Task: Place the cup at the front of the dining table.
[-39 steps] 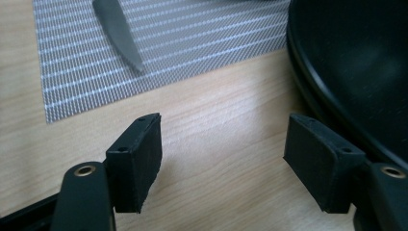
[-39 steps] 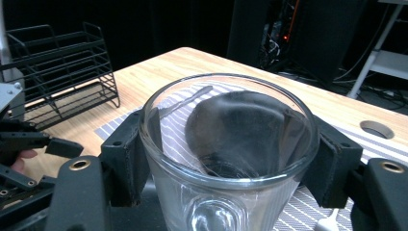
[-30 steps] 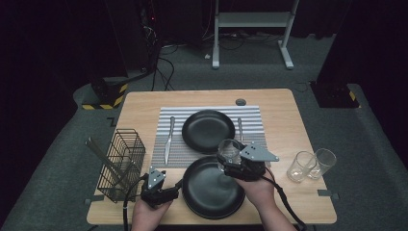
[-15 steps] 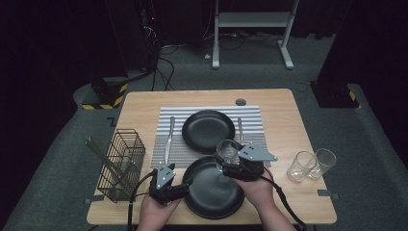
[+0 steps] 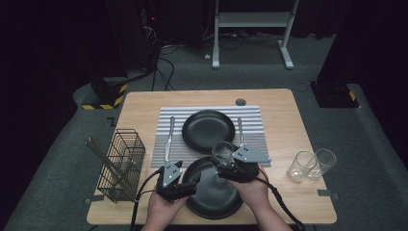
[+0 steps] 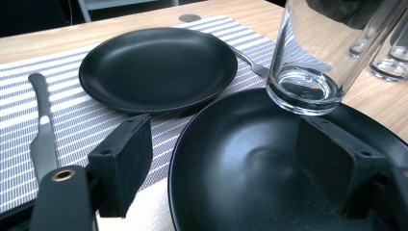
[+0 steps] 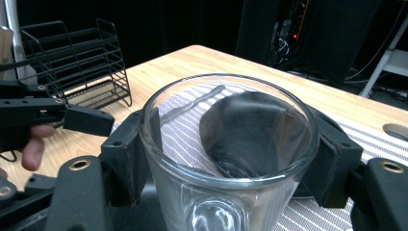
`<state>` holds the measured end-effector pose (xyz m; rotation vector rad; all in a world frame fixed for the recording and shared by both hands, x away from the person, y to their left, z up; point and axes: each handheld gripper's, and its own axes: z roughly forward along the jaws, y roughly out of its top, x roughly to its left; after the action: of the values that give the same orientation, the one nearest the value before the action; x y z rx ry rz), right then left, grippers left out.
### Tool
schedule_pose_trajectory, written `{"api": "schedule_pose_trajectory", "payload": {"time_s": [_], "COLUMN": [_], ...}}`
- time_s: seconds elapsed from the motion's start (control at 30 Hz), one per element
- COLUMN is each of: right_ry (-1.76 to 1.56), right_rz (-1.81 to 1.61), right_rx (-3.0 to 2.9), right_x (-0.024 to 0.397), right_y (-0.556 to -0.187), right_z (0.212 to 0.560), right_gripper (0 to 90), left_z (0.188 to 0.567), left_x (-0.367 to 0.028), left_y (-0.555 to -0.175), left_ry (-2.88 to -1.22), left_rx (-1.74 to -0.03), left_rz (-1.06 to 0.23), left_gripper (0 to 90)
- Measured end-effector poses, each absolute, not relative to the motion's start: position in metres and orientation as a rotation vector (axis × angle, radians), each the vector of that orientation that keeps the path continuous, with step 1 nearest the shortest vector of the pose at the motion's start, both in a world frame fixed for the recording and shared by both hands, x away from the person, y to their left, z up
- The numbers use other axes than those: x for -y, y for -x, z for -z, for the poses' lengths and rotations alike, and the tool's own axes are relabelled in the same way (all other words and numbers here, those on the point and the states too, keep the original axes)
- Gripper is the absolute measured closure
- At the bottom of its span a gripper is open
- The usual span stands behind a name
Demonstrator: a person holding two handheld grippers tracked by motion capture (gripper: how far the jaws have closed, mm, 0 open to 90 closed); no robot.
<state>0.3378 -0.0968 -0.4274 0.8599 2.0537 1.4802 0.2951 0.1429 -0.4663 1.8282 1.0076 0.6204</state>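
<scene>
A black plate (image 5: pixel 214 192) lies at the table's front edge. My left gripper (image 5: pixel 191 186) is at its left rim. In the left gripper view the plate's rim (image 6: pixel 250 159) lies between the open jaws, and neither pad presses on it. Those jaws have just been opening. My right gripper (image 5: pixel 224 157) is shut on a clear glass (image 5: pixel 222 151) and holds it upright just above the plate's far edge. The glass (image 7: pixel 231 125) sits between the right jaws. It also hangs over the plate in the left gripper view (image 6: pixel 308 57).
A second black plate (image 5: pixel 208 130) lies on the striped mat (image 5: pixel 168 115), with a knife (image 5: pixel 168 139) to its left and a fork (image 5: pixel 239 127) to its right. A wire basket (image 5: pixel 120 163) stands at the left. Two glasses (image 5: pixel 310 164) stand at the right.
My left gripper has moved right and slightly up, from beside the basket to the near plate's left rim. My right gripper and the glass have stayed where they were.
</scene>
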Motion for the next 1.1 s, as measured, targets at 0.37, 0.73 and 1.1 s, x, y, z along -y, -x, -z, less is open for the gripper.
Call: {"api": "schedule_pose_trajectory", "payload": {"time_s": [0.37, 0.73, 1.1], "right_ry": [-0.856, -0.86, -0.842], "right_rz": [-1.5, -1.512, -1.512], "right_rx": [-2.053, -2.052, -2.072], "right_x": [0.09, 0.082, 0.073], "right_y": [-0.337, -0.338, -0.334], "right_z": [0.418, 0.412, 0.414], "right_gripper": [28.6, 28.6, 28.6], "left_z": [0.456, 0.457, 0.459], "left_x": [-0.128, -0.119, -0.112], "left_y": [-0.297, -0.305, -0.309], "left_ry": [-1.81, -1.786, -1.763], "left_rx": [-0.947, -0.906, -0.876], "left_rz": [-0.61, -0.568, -0.545], "left_gripper": [16.7, 15.7, 16.6]}}
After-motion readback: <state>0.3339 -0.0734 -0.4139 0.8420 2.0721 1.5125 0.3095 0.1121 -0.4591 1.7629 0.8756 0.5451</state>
